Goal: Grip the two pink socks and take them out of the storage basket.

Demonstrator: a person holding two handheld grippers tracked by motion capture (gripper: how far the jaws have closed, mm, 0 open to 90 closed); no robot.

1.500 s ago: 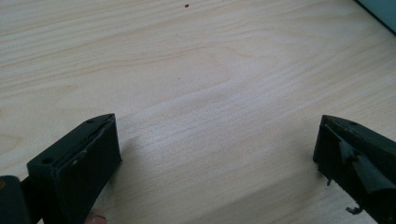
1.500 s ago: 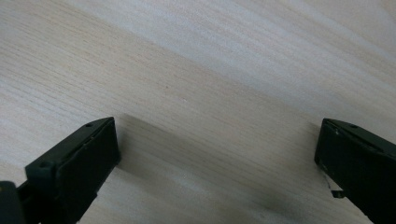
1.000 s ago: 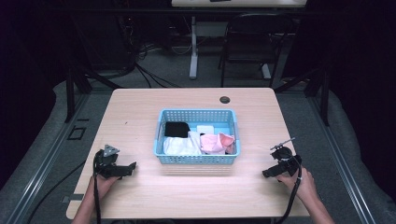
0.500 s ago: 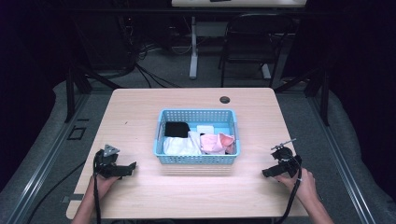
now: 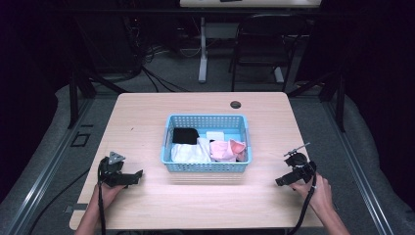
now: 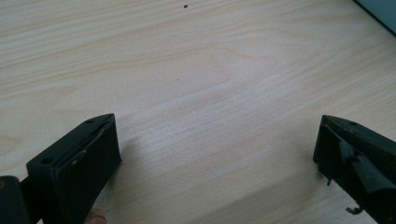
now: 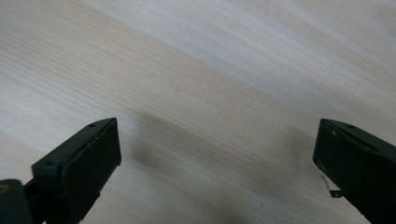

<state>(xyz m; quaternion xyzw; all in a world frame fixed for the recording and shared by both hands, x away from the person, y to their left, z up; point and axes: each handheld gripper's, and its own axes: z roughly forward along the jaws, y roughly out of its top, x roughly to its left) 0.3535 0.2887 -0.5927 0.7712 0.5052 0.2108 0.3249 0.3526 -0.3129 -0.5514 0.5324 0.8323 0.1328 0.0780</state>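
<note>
Basket (image 5: 205, 166) lies long axis left-right between 2 spread-jawed grippers.

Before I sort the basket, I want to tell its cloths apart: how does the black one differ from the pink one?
The black cloth is dark and lies flat and squared; the pink cloth is pale and bunched into folds. The black cloth sits in the far left part of the blue basket, while the pink cloth lies at its near right. Both rest inside the basket, apart from either gripper.
</note>
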